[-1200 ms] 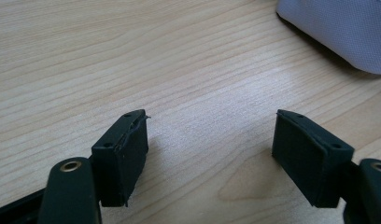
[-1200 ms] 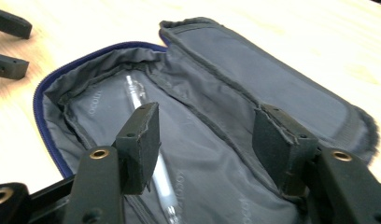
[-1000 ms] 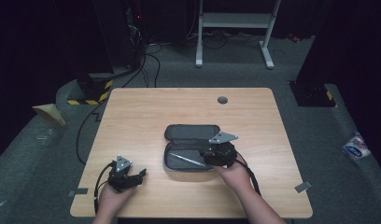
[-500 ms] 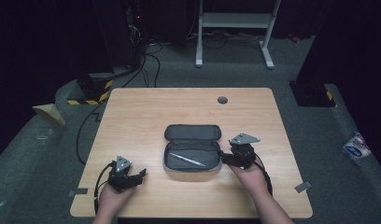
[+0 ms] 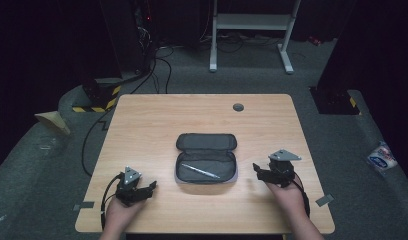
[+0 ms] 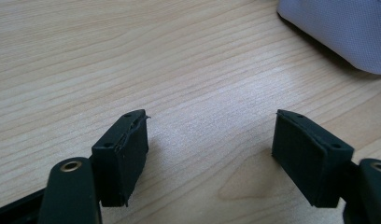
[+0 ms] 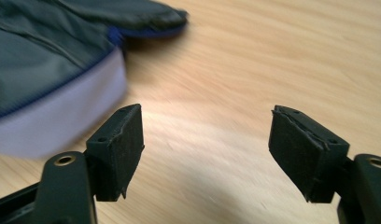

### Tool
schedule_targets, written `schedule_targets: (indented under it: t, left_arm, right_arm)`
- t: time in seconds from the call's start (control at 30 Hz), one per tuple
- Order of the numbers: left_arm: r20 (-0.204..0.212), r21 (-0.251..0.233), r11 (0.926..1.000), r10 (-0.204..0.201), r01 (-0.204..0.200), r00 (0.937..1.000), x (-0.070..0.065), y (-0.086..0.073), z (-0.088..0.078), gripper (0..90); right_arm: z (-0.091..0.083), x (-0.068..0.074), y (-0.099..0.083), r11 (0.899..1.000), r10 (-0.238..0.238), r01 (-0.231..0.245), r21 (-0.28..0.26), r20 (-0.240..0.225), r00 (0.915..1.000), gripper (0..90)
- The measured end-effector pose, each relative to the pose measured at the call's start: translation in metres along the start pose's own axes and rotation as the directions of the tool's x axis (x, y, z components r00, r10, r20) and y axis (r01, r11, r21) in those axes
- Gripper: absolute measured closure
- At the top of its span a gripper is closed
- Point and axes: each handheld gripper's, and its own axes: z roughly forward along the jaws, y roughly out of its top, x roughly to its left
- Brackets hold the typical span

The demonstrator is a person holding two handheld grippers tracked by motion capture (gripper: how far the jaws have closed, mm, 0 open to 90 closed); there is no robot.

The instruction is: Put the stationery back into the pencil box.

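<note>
A grey zip case [image 5: 206, 159] lies open in the middle of the wooden table [image 5: 157, 120], with a silver pen [image 5: 200, 171] inside its lower half. My right gripper [image 5: 258, 172] rests to the right of the case, apart from it; its jaws have just been opening and nothing is between them. From the right gripper view [image 7: 205, 140] the case's pale edge [image 7: 53, 116] sits at the left. My left gripper [image 5: 151, 187] stands open near the table's front left, empty, with a corner of the case [image 6: 338, 28] at the top right of the left gripper view [image 6: 209, 149].
A round cable hole [image 5: 238, 107] is set near the table's far edge. Dark floor surrounds the table, with a white metal frame [image 5: 252, 30] behind it, cables at the back left and a packet [image 5: 383, 156] on the floor at the right.
My right gripper has drawn back from over the case to the bare wood at its right, and its jaws stand wider. The pen stays inside the case. The left gripper has not moved.
</note>
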Motion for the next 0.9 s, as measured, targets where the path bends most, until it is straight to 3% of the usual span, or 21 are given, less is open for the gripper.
schedule_targets:
  t: [0.13, 0.33, 0.37, 0.4, 0.53, 0.6, 0.67, 0.9]
  left_arm:
    - [-0.001, 0.0, 1.0, 0.0, 0.0, 1.0, 0.0, 0.0, 0.0, 27.1]
    - [0.0, 0.002, 1.0, 0.0, 0.0, 1.0, 0.0, 0.0, 0.0, 27.1]
    - [0.0, 0.002, 1.0, 0.0, 0.0, 1.0, 0.0, 0.0, 0.0, 27.1]
    - [0.0, 0.001, 1.0, 0.0, 0.0, 1.0, 0.0, 0.0, 0.0, 27.1]
    - [-0.001, 0.0, 1.0, 0.001, -0.001, 1.0, 0.0, 0.0, 0.0, 27.1]
    - [-0.004, 0.0, 1.0, -0.001, 0.001, 1.0, 0.0, 0.0, 0.0, 27.2]
    - [-0.007, 0.0, 1.0, 0.003, -0.003, 1.0, 0.0, 0.0, 0.0, 27.3]
    - [-0.006, -0.001, 1.0, 0.003, -0.003, 1.0, 0.0, 0.0, -0.001, 27.3]
  right_arm:
    - [0.0, -0.008, -0.016, 1.0, 0.009, -0.01, 0.02, 0.017, 0.9998, 25.1]
    - [0.005, -0.015, -0.035, 0.992, 0.023, -0.028, 0.123, 0.041, 0.9989, 19.2]
    - [0.006, -0.015, -0.04, 0.995, 0.051, -0.055, 0.089, 0.042, 0.9978, 18.3]
    - [0.005, -0.016, -0.041, 0.993, 0.066, -0.069, 0.091, 0.037, 0.9971, 18.2]
    - [0.004, -0.016, -0.042, 0.993, 0.07, -0.073, 0.091, 0.043, 0.9966, 18.0]
    - [0.002, -0.011, -0.044, 0.992, 0.091, -0.098, 0.085, 0.079, 0.9927, 18.0]
    - [0.001, -0.008, -0.044, 0.992, 0.083, -0.091, 0.083, 0.097, 0.9918, 17.8]
    - [0.001, -0.011, -0.044, 0.99, 0.101, -0.109, 0.085, 0.088, 0.9909, 17.4]
